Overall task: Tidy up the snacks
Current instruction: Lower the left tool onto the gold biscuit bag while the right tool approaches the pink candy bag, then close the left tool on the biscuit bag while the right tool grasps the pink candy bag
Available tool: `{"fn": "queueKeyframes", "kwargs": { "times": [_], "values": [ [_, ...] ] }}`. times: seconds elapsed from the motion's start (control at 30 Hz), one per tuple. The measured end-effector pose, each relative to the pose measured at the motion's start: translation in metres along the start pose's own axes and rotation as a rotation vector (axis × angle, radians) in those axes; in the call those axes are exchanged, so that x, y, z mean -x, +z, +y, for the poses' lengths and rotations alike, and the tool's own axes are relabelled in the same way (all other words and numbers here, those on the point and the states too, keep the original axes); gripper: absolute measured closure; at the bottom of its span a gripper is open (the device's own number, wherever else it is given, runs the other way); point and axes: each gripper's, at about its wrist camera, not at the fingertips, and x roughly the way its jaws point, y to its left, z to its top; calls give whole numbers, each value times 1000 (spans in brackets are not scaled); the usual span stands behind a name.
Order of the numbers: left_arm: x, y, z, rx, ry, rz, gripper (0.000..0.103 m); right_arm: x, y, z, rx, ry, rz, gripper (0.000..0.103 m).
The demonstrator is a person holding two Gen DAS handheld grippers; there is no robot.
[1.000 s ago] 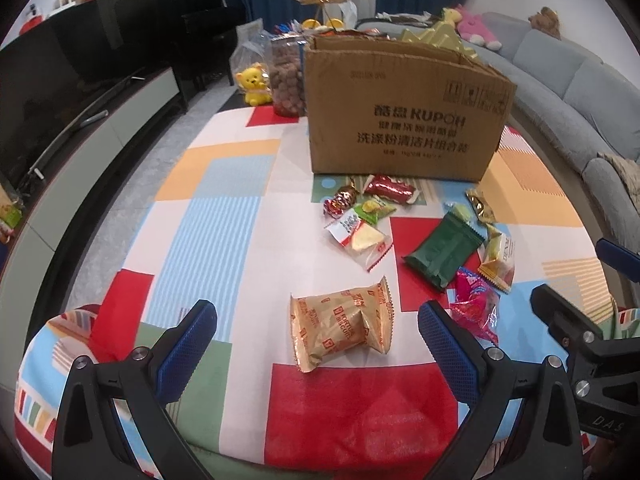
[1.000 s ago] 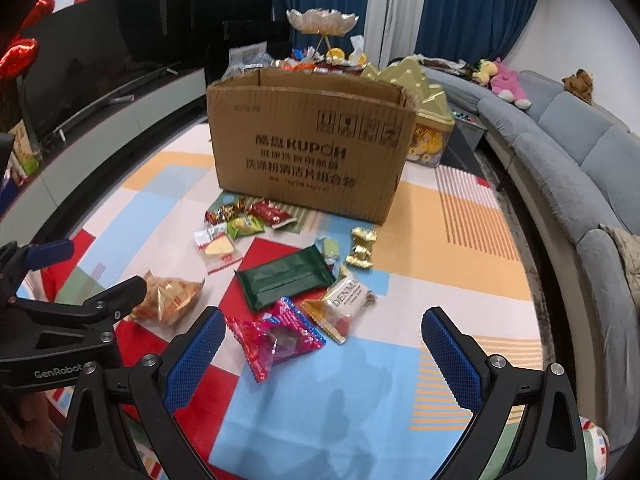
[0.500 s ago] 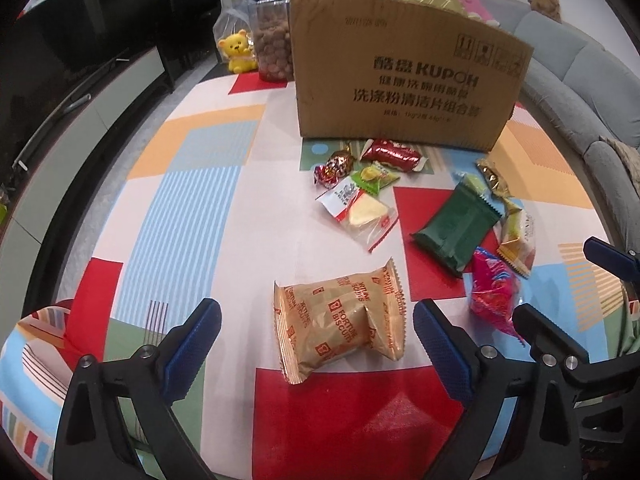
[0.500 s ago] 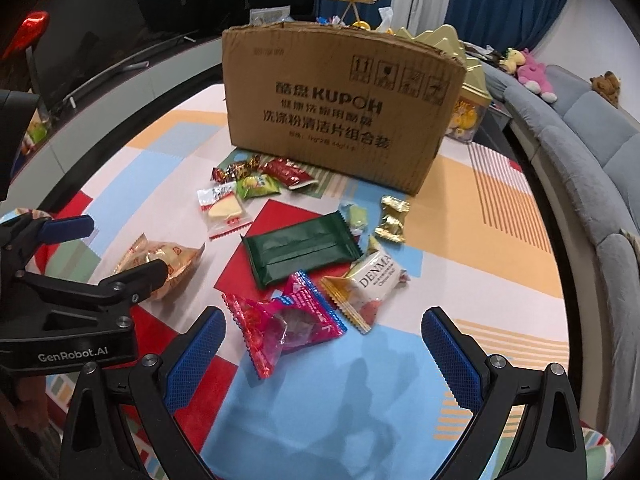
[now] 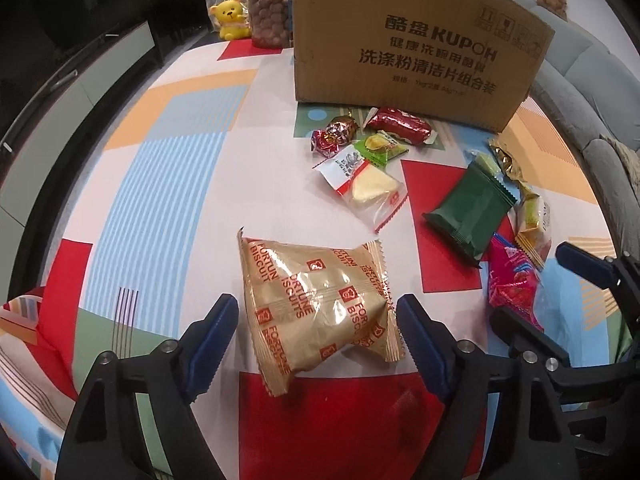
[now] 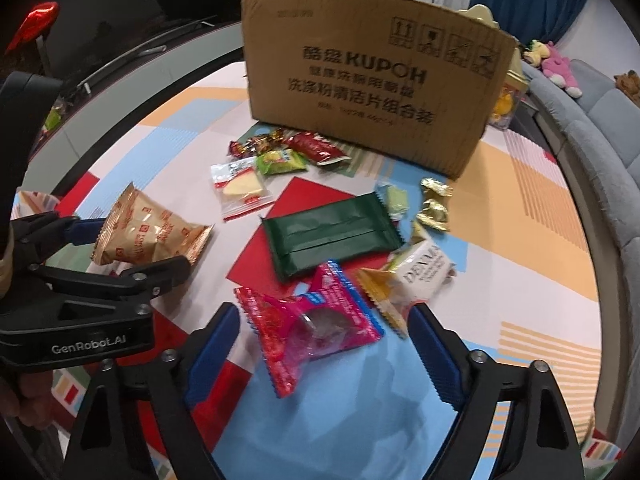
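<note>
Gold packet: the crinkled gold-foil fortune biscuit packet [image 5: 320, 304] lies near on the patchwork tablecloth [image 5: 160, 184], between the blue pads.
Left gripper [image 5: 318, 344]: jaws closing, the right pad against the packet's edge, the left short of it.
Pink packet: the pink clear-window sweet wrapper [image 6: 312, 320] lies to the right.
Right gripper [image 6: 322, 354]: closing around it, not yet pinching.
Far side: brown printed cardboard box [image 6: 372, 88], more snacks before it.

table [image 5: 168, 184] with colour-block cloth, snacks and box
cardboard box [image 5: 416, 40] at far edge; red candies [image 5: 396, 124] at its foot; green packet [image 5: 470, 212], pink packet [image 6: 312, 320] and gold biscuit bag [image 5: 320, 304] nearer the viewer.
</note>
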Motion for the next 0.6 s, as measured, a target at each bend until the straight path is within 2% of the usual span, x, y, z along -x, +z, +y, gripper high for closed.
{"fn": "queueKeyframes", "kwargs": {
  "times": [0.17,0.37,0.43,0.6],
  "values": [
    [-2,1,-2,-6,-28,0,23,-7,0,7,25,26,9,25],
    [-2,1,-1,11,-67,-4,36,-13,-1,6,13,45,31,38],
    [0,1,-1,5,-64,-10,39,-17,-1,3,2,46,46,48],
    [4,1,-3,-8,-75,-28,49,-14,-2,1,-3,46,46,53]
  ]
}}
